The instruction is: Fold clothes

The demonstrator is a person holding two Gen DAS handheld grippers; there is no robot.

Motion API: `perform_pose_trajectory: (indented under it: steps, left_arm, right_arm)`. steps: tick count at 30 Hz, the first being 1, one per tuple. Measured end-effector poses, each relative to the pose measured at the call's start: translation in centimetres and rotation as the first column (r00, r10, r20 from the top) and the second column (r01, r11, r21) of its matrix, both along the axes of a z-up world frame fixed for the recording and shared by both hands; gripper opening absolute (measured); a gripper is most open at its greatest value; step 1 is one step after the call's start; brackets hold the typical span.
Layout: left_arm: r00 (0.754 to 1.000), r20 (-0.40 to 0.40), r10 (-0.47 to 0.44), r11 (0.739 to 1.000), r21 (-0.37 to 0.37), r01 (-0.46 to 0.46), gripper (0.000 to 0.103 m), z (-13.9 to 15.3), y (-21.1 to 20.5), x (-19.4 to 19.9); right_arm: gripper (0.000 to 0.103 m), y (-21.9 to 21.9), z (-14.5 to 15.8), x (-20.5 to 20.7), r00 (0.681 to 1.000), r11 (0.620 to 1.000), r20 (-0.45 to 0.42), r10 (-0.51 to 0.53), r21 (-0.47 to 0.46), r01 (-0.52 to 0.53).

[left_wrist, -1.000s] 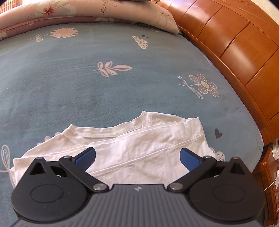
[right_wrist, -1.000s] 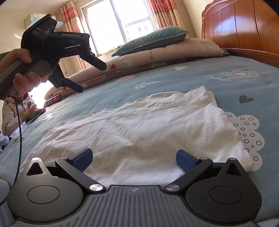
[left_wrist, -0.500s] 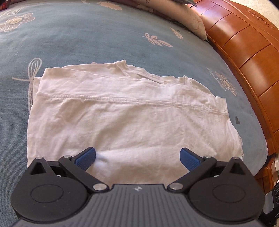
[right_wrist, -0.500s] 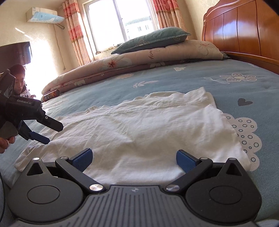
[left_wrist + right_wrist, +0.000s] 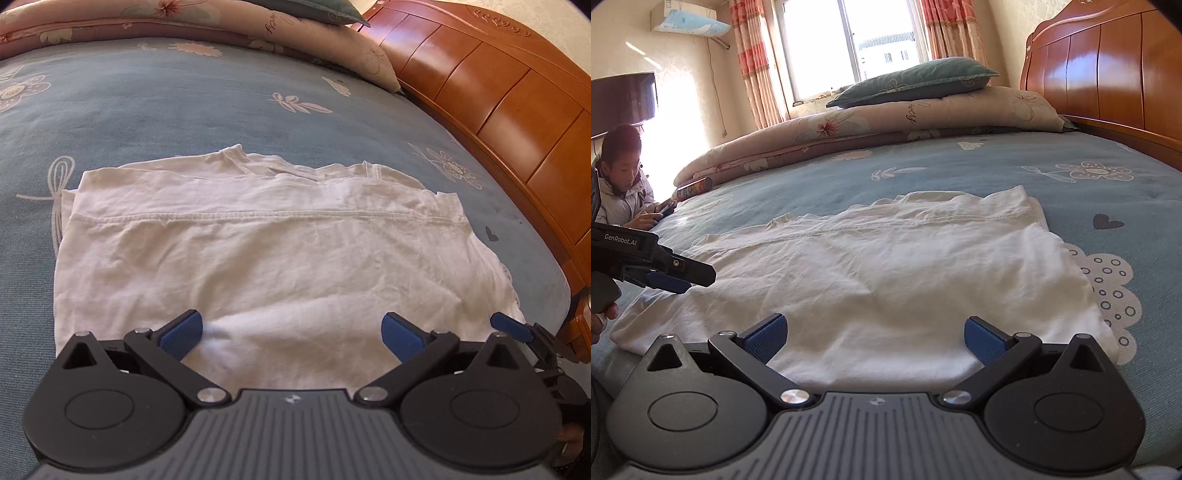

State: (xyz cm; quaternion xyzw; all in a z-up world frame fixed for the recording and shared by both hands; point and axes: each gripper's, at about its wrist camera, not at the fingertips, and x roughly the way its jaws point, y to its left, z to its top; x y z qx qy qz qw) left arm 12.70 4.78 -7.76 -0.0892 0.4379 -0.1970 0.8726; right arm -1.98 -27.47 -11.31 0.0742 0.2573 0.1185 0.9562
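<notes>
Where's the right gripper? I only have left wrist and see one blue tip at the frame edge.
Observer: The right gripper is open at the near edge of the shirt, with nothing between its fingers.
Operator: Is the left one touching cloth?
Observer: In the right wrist view, the left gripper is low at the shirt's left edge. I cannot tell if it touches.
Operator: Any clutter?
Observer: A can lies by the quilt, well clear of the shirt.

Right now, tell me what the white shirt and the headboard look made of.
White shirt: thin, matte woven or knit cloth, probably cotton; it wrinkles softly and shows a stitched hem. Headboard: reddish-brown wood, or wood veneer, with glossy varnish; window glare reflects off its panels.
</notes>
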Motion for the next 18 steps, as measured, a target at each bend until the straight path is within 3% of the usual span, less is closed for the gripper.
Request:
perform_pose_trajectory:
  steps: [4,10,15,18]
  left_arm:
    - [0.995,-0.059,0.078,0.994,-0.073,-0.082,0.102,2.1,2.6,0.6]
    - [0.984,-0.049,0.172,0.979,-0.099,-0.176,0.102,5.3,7.4,-0.8]
    - [0.971,-0.111,0.211,0.964,-0.139,-0.225,0.102,3.8,9.4,-2.0]
    - [0.961,-0.149,0.233,0.953,-0.161,-0.256,0.102,2.9,10.6,-2.7]
  right_arm:
    - [0.103,0.2,0.0,0.0,1.0,1.0,-0.001,0.0,-0.017,0.0]
    - [0.103,1.2,-0.1,0.0,1.0,0.996,-0.004,0.001,-0.088,-0.001]
    - [0.103,1.9,0.6,0.1,1.0,0.991,-0.013,0.001,-0.134,-0.003]
    - [0.103,3.4,2.5,-0.2,0.999,0.987,0.028,0.038,-0.16,-0.033]
